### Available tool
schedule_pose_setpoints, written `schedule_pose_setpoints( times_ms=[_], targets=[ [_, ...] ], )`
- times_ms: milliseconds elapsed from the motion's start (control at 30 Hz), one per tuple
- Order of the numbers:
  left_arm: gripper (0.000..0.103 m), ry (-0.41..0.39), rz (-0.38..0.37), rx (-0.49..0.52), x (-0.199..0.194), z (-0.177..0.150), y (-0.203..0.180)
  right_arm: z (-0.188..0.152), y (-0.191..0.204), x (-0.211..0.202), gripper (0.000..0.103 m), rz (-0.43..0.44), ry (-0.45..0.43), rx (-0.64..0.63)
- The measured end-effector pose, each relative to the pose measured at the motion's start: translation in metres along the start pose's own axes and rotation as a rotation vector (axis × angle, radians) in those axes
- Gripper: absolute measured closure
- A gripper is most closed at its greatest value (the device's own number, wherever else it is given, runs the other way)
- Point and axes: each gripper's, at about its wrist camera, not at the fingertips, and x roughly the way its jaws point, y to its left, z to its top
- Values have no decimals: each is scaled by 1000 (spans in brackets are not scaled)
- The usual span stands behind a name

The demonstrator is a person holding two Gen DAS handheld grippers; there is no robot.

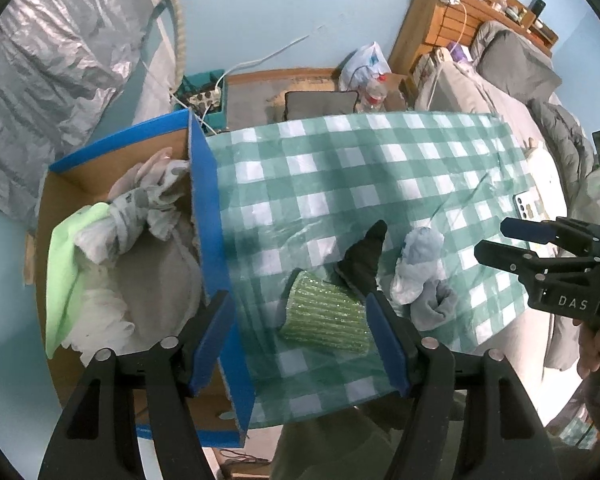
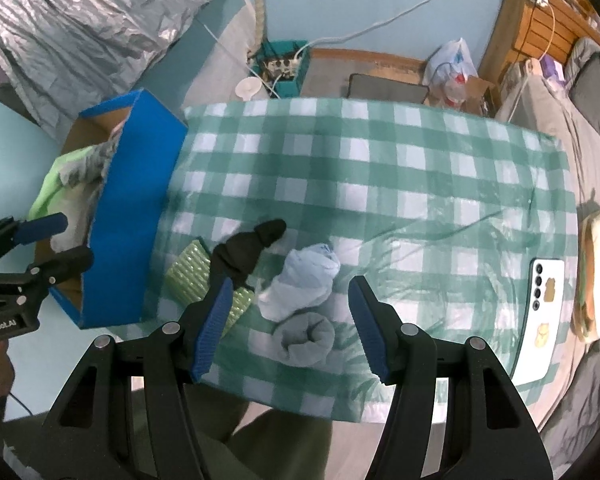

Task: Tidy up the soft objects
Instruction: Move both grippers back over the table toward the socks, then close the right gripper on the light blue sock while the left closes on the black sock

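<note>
Both grippers, left (image 1: 300,336) and right (image 2: 288,320), hover with fingers released, grasping nothing. Socks (image 2: 300,284) lie on the checked surface (image 2: 380,168). A blue box (image 1: 204,200) sits left.

A home bedroom. Bed (image 1: 512,68) with grey bedding against a slatted wooden headboard (image 1: 452,20), its shelf cluttered with chargers and small items. Pale blue walls (image 1: 280,8), a small table under a green-checked cloth (image 2: 380,168), a phone (image 2: 544,304), a plastic bag (image 1: 366,62) on the floor.

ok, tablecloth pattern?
Green-and-white check tablecloth; clearest in the right wrist view.
</note>
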Motion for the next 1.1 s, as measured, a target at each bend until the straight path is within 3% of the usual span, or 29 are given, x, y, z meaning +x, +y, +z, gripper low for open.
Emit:
schedule_pose_setpoints(
  times_ms=[433, 1100],
  targets=[
    [27, 51, 13, 108, 43, 7, -28, -3, -10, 53, 43, 12, 105, 29],
    [26, 129, 0, 139, 93, 16, -36, 3, -10, 117, 43, 7, 201, 54]
  ],
)
